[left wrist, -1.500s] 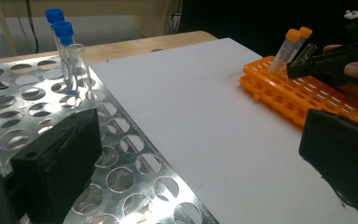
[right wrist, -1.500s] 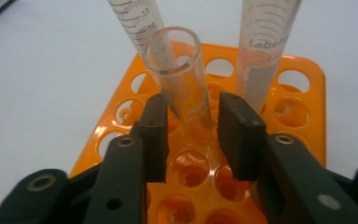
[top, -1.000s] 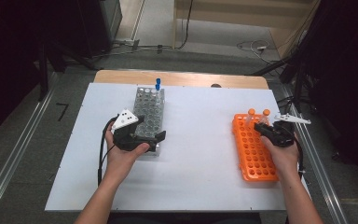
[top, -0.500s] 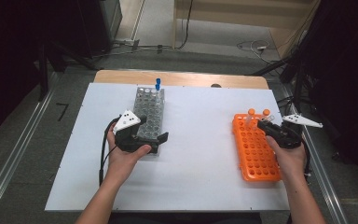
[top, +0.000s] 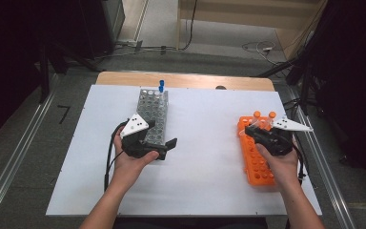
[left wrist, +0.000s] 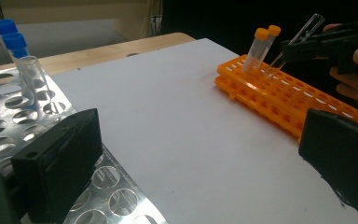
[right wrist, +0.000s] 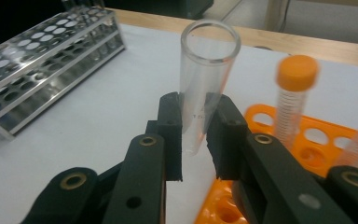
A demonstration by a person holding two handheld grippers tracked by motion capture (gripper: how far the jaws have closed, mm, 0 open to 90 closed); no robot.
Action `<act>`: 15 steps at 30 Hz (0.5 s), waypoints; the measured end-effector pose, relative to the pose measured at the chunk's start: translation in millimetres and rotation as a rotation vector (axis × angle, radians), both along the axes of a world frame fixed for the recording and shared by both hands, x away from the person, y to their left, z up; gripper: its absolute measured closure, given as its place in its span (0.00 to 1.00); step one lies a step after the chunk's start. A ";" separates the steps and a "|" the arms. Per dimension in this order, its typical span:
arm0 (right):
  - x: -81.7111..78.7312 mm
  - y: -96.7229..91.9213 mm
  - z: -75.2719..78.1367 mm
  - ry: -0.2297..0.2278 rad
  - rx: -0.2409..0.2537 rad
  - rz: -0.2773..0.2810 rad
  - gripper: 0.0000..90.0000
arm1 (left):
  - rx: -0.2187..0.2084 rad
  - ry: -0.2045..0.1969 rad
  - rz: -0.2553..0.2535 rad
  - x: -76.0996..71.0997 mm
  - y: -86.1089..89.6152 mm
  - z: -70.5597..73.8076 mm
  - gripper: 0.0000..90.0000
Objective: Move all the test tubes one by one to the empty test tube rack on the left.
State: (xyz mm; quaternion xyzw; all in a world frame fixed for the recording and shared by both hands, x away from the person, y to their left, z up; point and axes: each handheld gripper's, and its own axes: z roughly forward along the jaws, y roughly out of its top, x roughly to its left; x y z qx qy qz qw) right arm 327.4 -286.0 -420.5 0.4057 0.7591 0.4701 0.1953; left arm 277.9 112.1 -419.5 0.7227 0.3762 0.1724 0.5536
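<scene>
Right gripper has its jaws clamped on a clear open-topped glass tube, pinching it around the lower-middle so the open mouth sticks up above the pads. In the high view that same right gripper sits over the far end of the orange rack, and from the left gripper view the tube is tilted, its bottom end just above the rack's holes, not seated in any of them as far as I can tell. Two orange-capped tubes stand in the rack's far corner right next to it.

Left gripper has its jaws wide apart with nothing between them. One pad hangs over the near end of the metal rack, the other over bare white table. The left hand rests on the table at the rack's near end.

The metal rack holds a couple of blue-capped tubes at its far end, plus one clear uncapped tube just in front of them. The two racks are well apart, metal on the left, orange on the right by the table edge.
</scene>
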 end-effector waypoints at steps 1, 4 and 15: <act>-0.8 2.7 0.0 -0.001 0.002 0.011 0.82 | -0.002 0.000 -0.008 -0.3 -1.3 0.1 0.00; -4.9 13.4 -0.6 0.011 0.010 0.049 0.82 | 0.000 -0.001 -0.015 -1.4 -4.4 0.5 0.00; -19.8 50.8 -5.2 0.024 -0.005 0.172 0.82 | 0.014 -0.007 -0.060 -7.0 -20.5 1.3 0.00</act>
